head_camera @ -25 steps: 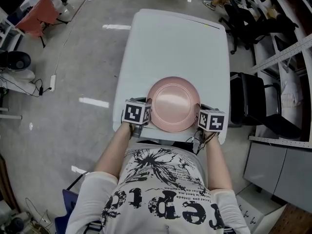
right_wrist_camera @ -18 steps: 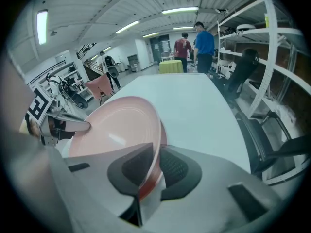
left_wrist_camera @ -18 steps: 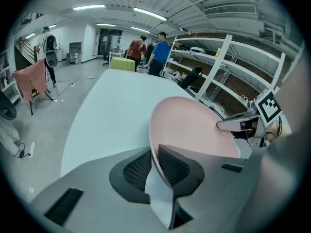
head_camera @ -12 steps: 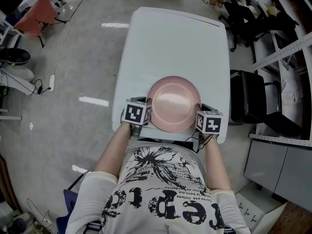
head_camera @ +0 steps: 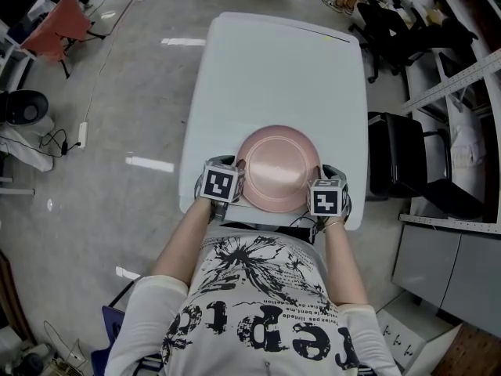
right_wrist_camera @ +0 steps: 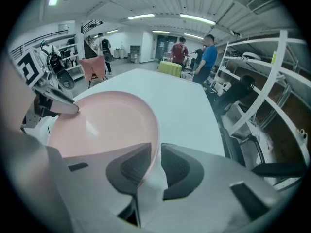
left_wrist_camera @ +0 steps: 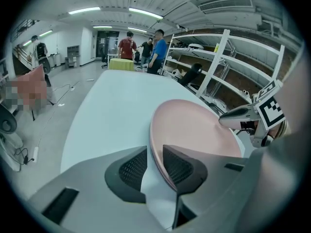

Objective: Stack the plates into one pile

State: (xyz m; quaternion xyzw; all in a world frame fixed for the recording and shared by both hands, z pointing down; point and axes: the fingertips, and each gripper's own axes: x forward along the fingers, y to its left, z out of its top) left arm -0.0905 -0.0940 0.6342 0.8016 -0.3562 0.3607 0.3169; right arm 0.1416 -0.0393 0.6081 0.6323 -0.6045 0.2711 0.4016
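Observation:
A pink plate (head_camera: 278, 167) lies flat on the white table (head_camera: 274, 77) near its front edge; whether more plates lie under it I cannot tell. My left gripper (head_camera: 233, 180) is at the plate's left rim and my right gripper (head_camera: 319, 188) at its right rim. In the left gripper view the plate (left_wrist_camera: 194, 130) has its rim between the opening jaws of the left gripper (left_wrist_camera: 154, 166), with a gap beside it. In the right gripper view the plate (right_wrist_camera: 102, 125) has its rim between the opening jaws of the right gripper (right_wrist_camera: 156, 166), the pads not pressing.
A black chair (head_camera: 407, 167) stands right of the table, with metal shelving (head_camera: 462, 84) behind it. A red chair (head_camera: 55, 26) is far left on the floor. People (left_wrist_camera: 158, 50) stand beyond the table's far end. The table's front edge is just under my grippers.
Both marker cubes have drawn slightly back toward the person, the right one also shifting left. The plate has stayed in place on the table.

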